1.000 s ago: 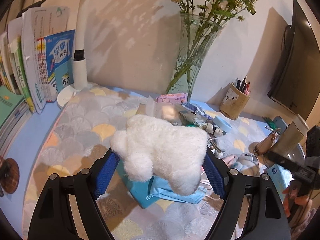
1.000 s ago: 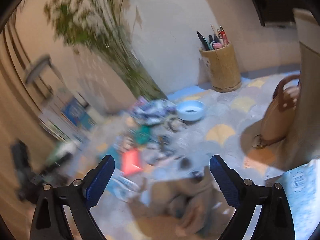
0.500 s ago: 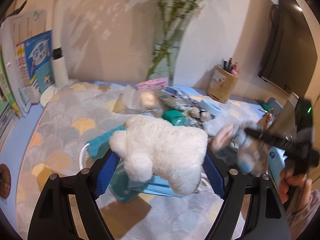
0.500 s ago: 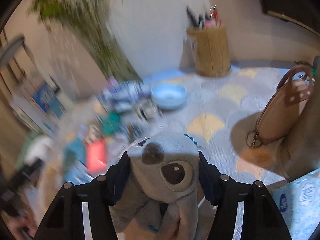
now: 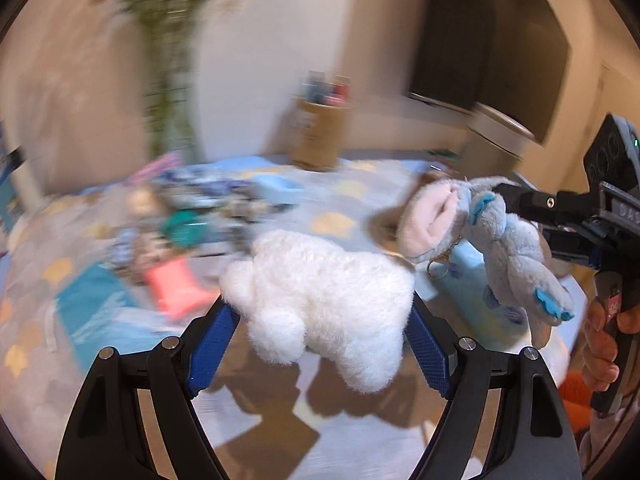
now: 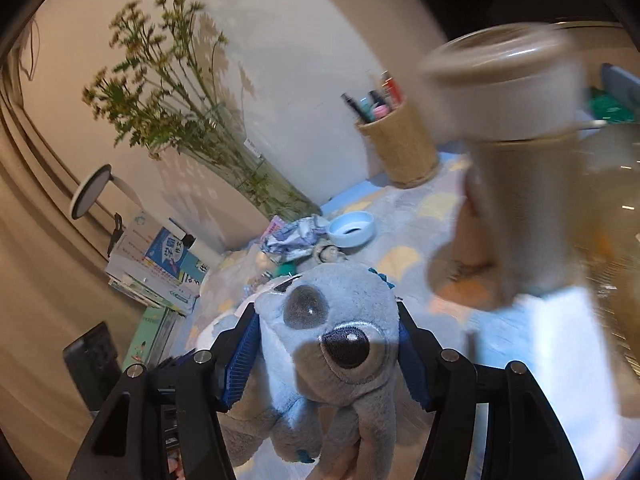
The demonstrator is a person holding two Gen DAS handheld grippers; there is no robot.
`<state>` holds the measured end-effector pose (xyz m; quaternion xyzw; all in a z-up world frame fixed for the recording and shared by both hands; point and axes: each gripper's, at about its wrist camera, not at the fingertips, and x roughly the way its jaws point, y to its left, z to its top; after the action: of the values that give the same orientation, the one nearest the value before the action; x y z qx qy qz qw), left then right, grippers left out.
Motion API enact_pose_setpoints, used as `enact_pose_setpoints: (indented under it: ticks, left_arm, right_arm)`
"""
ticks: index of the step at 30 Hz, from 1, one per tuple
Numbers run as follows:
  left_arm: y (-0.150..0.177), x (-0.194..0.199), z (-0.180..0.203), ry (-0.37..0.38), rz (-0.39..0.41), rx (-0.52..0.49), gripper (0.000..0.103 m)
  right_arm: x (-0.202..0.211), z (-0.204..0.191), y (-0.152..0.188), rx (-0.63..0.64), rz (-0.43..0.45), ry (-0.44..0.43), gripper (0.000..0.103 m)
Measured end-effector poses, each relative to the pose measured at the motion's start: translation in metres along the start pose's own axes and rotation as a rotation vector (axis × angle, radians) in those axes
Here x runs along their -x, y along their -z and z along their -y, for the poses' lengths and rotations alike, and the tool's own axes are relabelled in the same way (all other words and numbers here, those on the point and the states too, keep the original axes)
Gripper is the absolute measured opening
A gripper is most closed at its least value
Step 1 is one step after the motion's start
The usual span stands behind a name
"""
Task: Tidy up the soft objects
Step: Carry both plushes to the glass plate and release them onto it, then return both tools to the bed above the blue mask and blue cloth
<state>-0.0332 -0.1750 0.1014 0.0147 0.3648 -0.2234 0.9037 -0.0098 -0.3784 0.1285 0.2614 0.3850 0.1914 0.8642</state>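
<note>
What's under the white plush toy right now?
The white plush toy hangs clear of the patterned tablecloth, clamped in the left tongs. Its shadow falls on the cloth below. Whatever lies directly beneath the toy is hidden.

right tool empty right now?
No. The right tool is clamped on the grey-blue plush toy, its blue pads pressing both sides of the head.

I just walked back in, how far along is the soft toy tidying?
Done: no toy visibly put away yet. In hand: the left gripper clamps the white plush toy, the right gripper the grey-blue plush toy, both lifted off the desk. Left: setting both down; the blurred clutter may hide more.
</note>
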Motion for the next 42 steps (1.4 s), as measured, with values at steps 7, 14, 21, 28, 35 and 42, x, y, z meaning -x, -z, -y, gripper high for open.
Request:
enact_pose_setpoints:
  ticks: [7, 14, 21, 28, 35, 42]
  left_arm:
    - [-0.007, -0.027, 0.106, 0.124, -0.020, -0.154, 0.080]
    - [-0.034, -0.052, 0.181, 0.202, -0.001, -0.241, 0.080]
    - [-0.060, -0.082, 0.228, 0.223, 0.000, -0.266, 0.082]
    - [-0.059, -0.108, 0.241, 0.248, -0.083, -0.266, 0.099]
    - [-0.045, -0.089, 0.245, 0.263, -0.094, -0.275, 0.099]
    - [-0.045, -0.076, 0.227, 0.262, -0.089, -0.295, 0.099]
  right_arm:
    - [0.081, 0.043, -0.002, -0.034, 0.077, 0.111, 0.062]
    - [0.135, 0.104, -0.037, -0.129, 0.182, 0.226, 0.062]
    - [0.144, 0.145, -0.075, -0.181, 0.242, 0.280, 0.062]
    - [0.125, 0.173, -0.092, -0.182, 0.223, 0.374, 0.072]
    - [0.124, 0.164, -0.087, -0.167, 0.226, 0.401, 0.080]
    - [0.127, 0.139, -0.069, -0.140, 0.212, 0.429, 0.080]
